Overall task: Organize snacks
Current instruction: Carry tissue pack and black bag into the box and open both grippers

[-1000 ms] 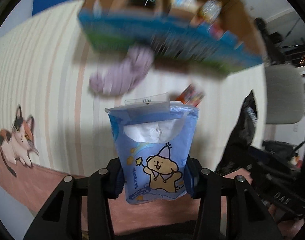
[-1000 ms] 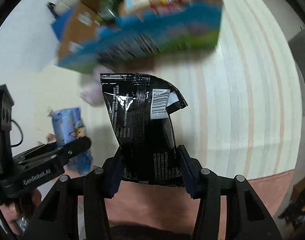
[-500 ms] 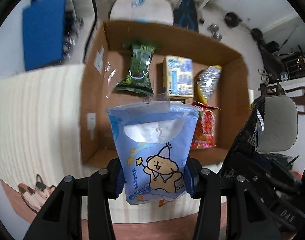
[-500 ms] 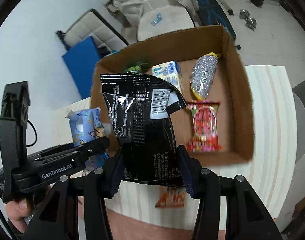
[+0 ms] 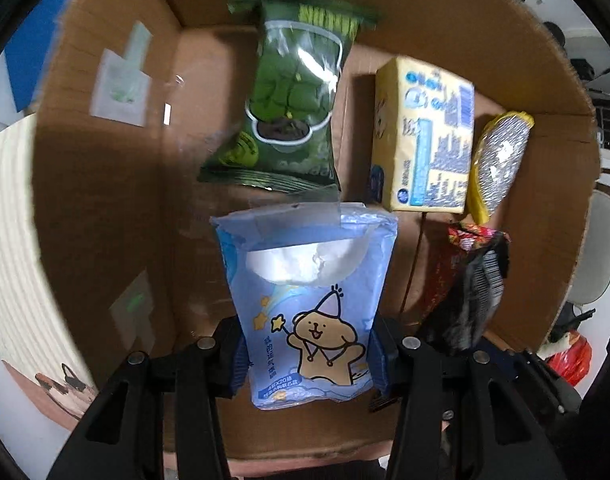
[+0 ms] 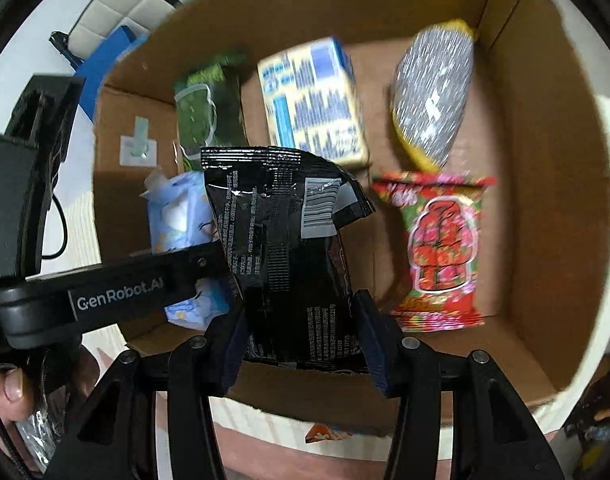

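1. Left wrist view: the left tool (image 5: 309, 354) is clamped on a blue tissue pack (image 5: 305, 304) at lower centre. Half a second ago the cardboard box (image 5: 105, 184) sat smaller in the upper frame; it now fills the frame, with the pack inside its walls.
2. On the box floor, a green snack bag (image 5: 289, 96) lies at upper centre, a yellow carton (image 5: 425, 140) to its right, and a silver-and-yellow packet (image 5: 499, 160) further right. The striped worktop (image 5: 9, 216) shows at the left edge, and a grey chair (image 5: 599, 248) at the right.
3. Right wrist view: the right tool (image 6: 301, 344) grips a black snack bag (image 6: 289, 248) at centre. The box (image 6: 553, 200) is closer than before, and the bag now hangs over its interior.
4. A red packet (image 6: 441, 248) lies at the right. The left tool (image 6: 185, 276) crosses the lower left, a hand (image 6: 13, 392) on it. White floor (image 6: 45, 12) shows at the upper left.
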{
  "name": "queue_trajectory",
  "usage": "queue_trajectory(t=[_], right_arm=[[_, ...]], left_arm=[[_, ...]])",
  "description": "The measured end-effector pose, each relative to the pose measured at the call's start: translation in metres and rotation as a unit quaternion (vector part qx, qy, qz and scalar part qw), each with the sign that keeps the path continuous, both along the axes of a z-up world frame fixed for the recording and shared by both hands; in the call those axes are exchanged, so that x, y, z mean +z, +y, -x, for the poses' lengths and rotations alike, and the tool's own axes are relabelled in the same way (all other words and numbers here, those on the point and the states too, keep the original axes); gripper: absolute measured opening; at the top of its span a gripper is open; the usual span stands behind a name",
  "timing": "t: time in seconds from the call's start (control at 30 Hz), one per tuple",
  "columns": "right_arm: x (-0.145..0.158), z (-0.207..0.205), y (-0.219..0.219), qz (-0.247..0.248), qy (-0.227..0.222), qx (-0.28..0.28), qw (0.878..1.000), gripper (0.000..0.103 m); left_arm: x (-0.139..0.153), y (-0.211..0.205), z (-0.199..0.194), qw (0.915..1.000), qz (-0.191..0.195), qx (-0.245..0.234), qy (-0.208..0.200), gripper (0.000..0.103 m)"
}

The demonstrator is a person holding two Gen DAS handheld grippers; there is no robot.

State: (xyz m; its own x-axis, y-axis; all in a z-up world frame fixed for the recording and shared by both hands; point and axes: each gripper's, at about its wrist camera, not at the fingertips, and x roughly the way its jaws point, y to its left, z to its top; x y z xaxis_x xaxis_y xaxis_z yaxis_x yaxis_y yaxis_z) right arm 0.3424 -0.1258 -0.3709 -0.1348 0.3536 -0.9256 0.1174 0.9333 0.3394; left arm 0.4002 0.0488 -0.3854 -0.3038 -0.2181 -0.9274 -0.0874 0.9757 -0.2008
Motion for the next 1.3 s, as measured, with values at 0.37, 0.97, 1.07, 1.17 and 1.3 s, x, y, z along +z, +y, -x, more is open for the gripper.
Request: queue_trajectory(t=[0.37, 0.97, 1.07, 1.17, 1.3], right_arm=[[-0.044, 0.000, -0.001, 0.030, 0.047, 0.012, 0.998, 0.053], [0.000, 0.001, 0.016, 0.090, 0.004, 0.040, 0.995, 0.080], [0.019, 0.004, 0.018, 0.106, -0.010, 0.048, 0.993, 0.089], [0.040, 0.009, 0.018, 0.114, -0.026, 0.056, 0.992, 0.100], [0.059, 0.019, 0.015, 0.136, -0.054, 0.062, 0.987, 0.103]], left_arm=[[-0.049, -0.032, 0.003, 0.9980, 0.009, -0.028, 0.056, 0.045], [-0.008, -0.050, 0.010, 0.9988, 0.024, -0.031, 0.028, 0.071], [0.014, -0.047, 0.014, 0.9992, 0.014, -0.038, 0.001, 0.090], [0.037, -0.045, 0.022, 0.9985, -0.003, -0.042, -0.036, 0.097], [0.065, -0.036, 0.031, 0.9952, -0.027, -0.045, -0.082, 0.100]])
